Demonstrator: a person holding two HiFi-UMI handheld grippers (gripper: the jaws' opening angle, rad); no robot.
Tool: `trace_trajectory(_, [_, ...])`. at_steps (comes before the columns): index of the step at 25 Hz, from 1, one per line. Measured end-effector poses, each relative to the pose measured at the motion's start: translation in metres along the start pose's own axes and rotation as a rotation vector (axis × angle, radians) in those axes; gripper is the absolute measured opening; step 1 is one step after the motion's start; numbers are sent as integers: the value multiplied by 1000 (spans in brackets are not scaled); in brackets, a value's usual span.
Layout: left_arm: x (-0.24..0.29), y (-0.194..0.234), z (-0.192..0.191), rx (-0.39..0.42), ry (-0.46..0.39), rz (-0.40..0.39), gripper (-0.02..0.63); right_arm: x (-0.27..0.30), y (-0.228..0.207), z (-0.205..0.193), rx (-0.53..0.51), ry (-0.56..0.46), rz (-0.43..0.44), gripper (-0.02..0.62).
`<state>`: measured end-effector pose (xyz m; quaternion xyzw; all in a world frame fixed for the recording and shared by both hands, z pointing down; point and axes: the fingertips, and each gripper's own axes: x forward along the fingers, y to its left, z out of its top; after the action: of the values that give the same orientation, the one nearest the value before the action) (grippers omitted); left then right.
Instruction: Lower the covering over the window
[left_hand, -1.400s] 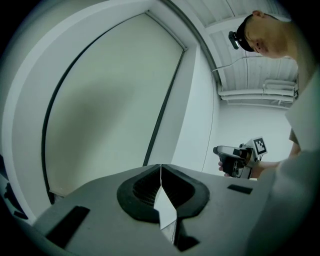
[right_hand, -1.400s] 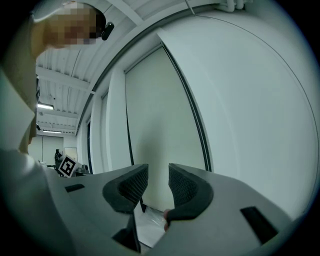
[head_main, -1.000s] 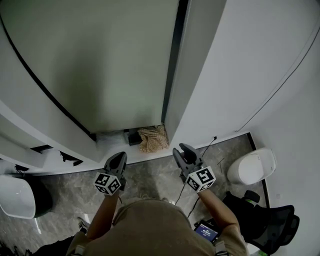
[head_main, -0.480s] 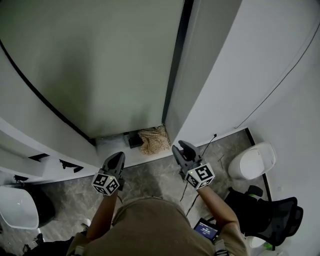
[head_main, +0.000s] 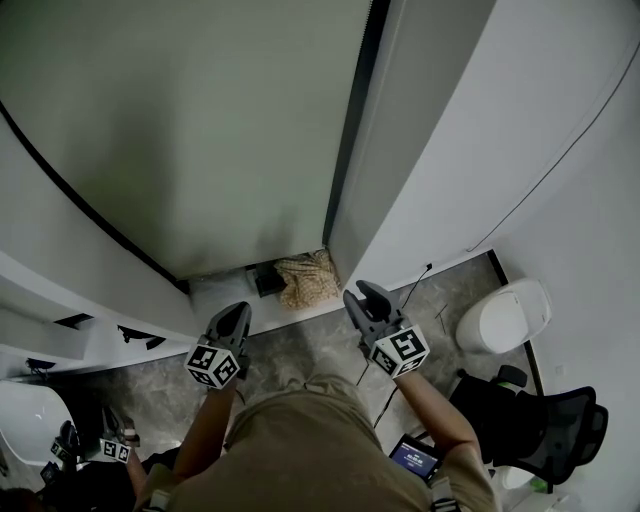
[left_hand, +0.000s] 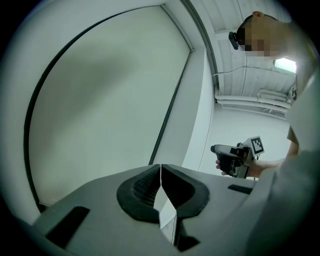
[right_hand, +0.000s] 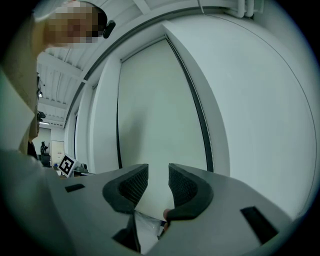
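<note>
The pale roller blind hangs down over the window to just above the sill, beside a black frame bar. My left gripper is held in front of the sill, shut with nothing in it; in the left gripper view its pads meet against the blind. To its right, my right gripper is open and empty. The right gripper view shows a gap between its jaws with the blind behind. Neither gripper touches the blind.
A crumpled tan cloth and a small black box lie on the sill. A white bin, a black office chair and a thin cable are on the floor at right. A dark shape with marker cubes is at lower left.
Both grippers have stayed in nearly the same place before the sill. A dark shape with marker cubes has come into the lower left corner, covering the white bin there.
</note>
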<state>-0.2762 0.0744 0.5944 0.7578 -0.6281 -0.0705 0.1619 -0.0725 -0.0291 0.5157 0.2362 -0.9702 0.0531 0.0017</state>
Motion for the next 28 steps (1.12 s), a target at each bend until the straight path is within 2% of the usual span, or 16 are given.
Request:
trace_trajectory(10, [31,10,12,1,-7,44,18,30,-35,9,3,-16,46,133])
trace_trajectory(19, [83,-17,39,21,-6,45,18,34,-86,30,24,-12,66,133])
trace_trajectory(23, [105,-29,36,15,-1,36,18,31,-109,30,44,-7,63,133])
trace_trajectory(28, [124,-29,20,2,17,38,18,33,-120,25,44,-3,101,133])
